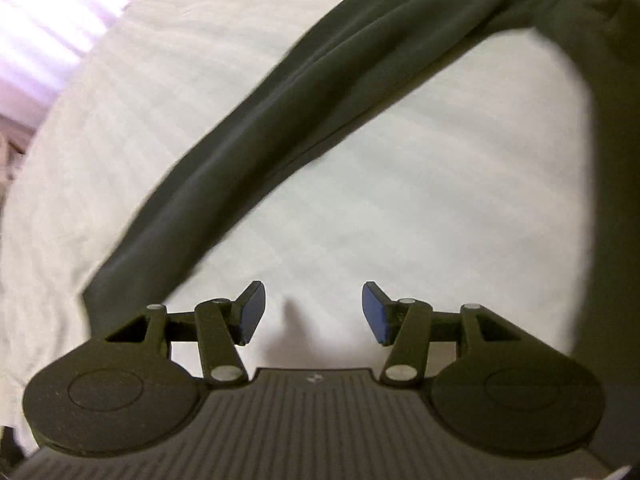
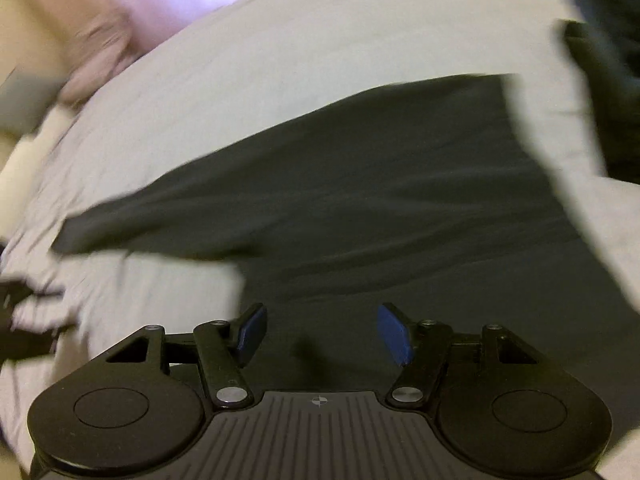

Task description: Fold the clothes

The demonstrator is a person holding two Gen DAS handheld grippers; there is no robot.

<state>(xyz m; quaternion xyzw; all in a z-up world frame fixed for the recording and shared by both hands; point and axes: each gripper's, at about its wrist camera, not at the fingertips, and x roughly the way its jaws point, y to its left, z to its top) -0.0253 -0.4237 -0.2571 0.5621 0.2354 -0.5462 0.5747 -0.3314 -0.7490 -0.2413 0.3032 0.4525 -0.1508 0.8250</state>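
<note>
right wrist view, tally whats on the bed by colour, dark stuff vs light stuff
Dark garment spread flat on the bed: 1
Dark clothing heap at the upper right, blurred, counted as one: 1
Light bedsheet: 1
Total: 3

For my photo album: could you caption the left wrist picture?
Open left gripper hovers above a pale bedsheet, nothing between its jaws, beside a dark garment stretched diagonally.
</note>
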